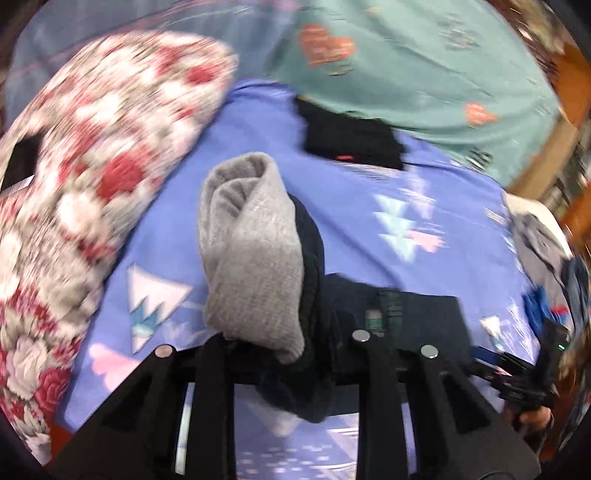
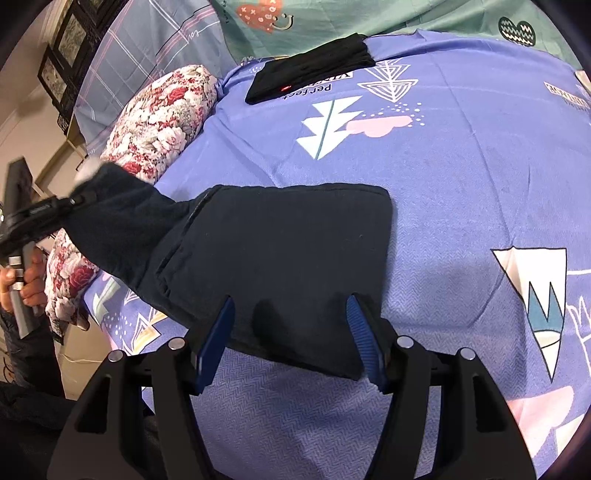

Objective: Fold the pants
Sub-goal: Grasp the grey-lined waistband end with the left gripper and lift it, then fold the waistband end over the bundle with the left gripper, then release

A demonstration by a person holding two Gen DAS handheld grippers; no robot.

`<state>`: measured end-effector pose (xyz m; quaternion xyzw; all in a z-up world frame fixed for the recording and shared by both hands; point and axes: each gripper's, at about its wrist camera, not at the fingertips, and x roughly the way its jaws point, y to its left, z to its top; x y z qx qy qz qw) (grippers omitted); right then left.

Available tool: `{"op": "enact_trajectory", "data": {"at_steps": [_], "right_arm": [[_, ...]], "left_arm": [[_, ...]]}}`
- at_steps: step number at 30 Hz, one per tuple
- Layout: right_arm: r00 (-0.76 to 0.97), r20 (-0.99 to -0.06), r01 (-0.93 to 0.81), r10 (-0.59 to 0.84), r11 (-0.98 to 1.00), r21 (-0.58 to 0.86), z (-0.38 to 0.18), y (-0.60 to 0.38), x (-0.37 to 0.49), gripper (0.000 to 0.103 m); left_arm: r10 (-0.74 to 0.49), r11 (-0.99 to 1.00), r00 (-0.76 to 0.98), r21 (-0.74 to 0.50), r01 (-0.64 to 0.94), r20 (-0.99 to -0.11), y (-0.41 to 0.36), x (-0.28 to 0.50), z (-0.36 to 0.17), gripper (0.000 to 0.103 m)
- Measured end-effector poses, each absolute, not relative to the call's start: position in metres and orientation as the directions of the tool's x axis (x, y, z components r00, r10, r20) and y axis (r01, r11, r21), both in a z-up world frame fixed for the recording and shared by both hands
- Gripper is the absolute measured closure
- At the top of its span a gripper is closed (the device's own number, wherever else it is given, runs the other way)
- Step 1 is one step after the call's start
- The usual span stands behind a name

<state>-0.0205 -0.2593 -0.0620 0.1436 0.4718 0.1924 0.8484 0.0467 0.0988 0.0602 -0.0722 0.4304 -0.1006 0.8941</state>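
Left gripper (image 1: 291, 354) clamped on pants (image 2: 280, 251)

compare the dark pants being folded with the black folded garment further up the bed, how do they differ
The dark pants lie near the right gripper, while the black garment sits far off by the teal bedding. The pants look larger in view; the garment looks smaller. One end of the pants is lifted, clamped in the left gripper; the garment lies flat, untouched. The garment shows a small red mark; the pants show none. Both rest on the purple sheet.
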Motion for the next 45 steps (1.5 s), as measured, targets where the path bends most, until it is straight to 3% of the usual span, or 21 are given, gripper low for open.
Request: {"op": "enact_trajectory", "data": {"at_steps": [7, 15, 17, 18, 19, 22, 25, 27, 29, 33, 37, 43, 45], "right_arm": [[0.509, -0.724, -0.209, 0.466, 0.883, 0.421, -0.056, -0.266, -0.028, 0.039], [0.518, -0.711, -0.2, 0.475, 0.876, 0.439, -0.057, -0.283, -0.034, 0.039], [0.517, -0.715, -0.189, 0.471, 0.877, 0.442, -0.059, -0.286, -0.034, 0.039], [0.516, -0.716, -0.184, 0.47, 0.877, 0.443, -0.059, -0.287, -0.033, 0.039], [0.516, -0.717, -0.178, 0.468, 0.878, 0.445, -0.06, -0.289, -0.033, 0.039], [0.522, -0.721, -0.162, 0.456, 0.883, 0.441, -0.059, -0.293, -0.032, 0.039], [0.536, -0.716, -0.142, 0.448, 0.883, 0.447, -0.057, -0.3, -0.03, 0.039], [0.549, -0.702, -0.123, 0.454, 0.875, 0.469, -0.054, -0.304, -0.027, 0.038], [0.559, -0.677, -0.103, 0.479, 0.85, 0.517, -0.052, -0.308, -0.021, 0.033], [0.548, -0.649, -0.065, 0.527, 0.801, 0.595, -0.052, -0.307, -0.006, 0.024], [0.532, -0.656, -0.086, 0.535, 0.805, 0.587, -0.046, -0.287, 0.004, 0.023], [0.537, -0.624, -0.227, 0.568, 0.81, 0.541, -0.02, -0.249, 0.007, 0.024], [0.515, -0.668, -0.244, 0.538, 0.838, 0.487, -0.02, -0.235, 0.01, 0.036]], "left_arm": [[-0.322, 0.927, 0.563, -0.133, 0.35, -0.762, -0.012, 0.045, 0.07, 0.08], [-0.322, 0.875, 0.441, -0.086, 0.476, -0.838, -0.106, 0.043, 0.008, 0.077], [-0.327, 0.869, 0.372, -0.122, 0.479, -0.869, -0.113, 0.05, -0.014, 0.062], [-0.356, 0.86, 0.306, -0.182, 0.478, -0.883, -0.116, 0.053, -0.027, 0.035], [-0.395, 0.845, 0.246, -0.246, 0.474, -0.885, -0.117, 0.053, -0.034, 0.019], [-0.42, 0.822, 0.234, -0.259, 0.507, -0.877, -0.123, 0.048, -0.032, 0.012], [-0.45, 0.811, 0.227, -0.289, 0.508, -0.864, -0.109, 0.049, -0.014, 0.012], [-0.49, 0.812, 0.258, -0.328, 0.483, -0.833, -0.09, 0.051, 0.0, 0.005], [-0.506, 0.828, 0.316, -0.349, 0.439, -0.803, -0.062, 0.056, 0.013, 0.003], [-0.383, 0.921, 0.444, -0.301, 0.247, -0.81, -0.001, 0.074, 0.014, 0.002], [-0.179, 0.984, 0.474, -0.162, 0.076, -0.862, 0.036, 0.082, -0.015, 0.002], [-0.227, 0.97, 0.398, -0.241, 0.015, -0.889, 0.064, 0.08, -0.054, 0.002], [-0.239, 0.968, 0.4, -0.249, 0.026, -0.885, 0.065, 0.078, -0.057, 0.002]]}}
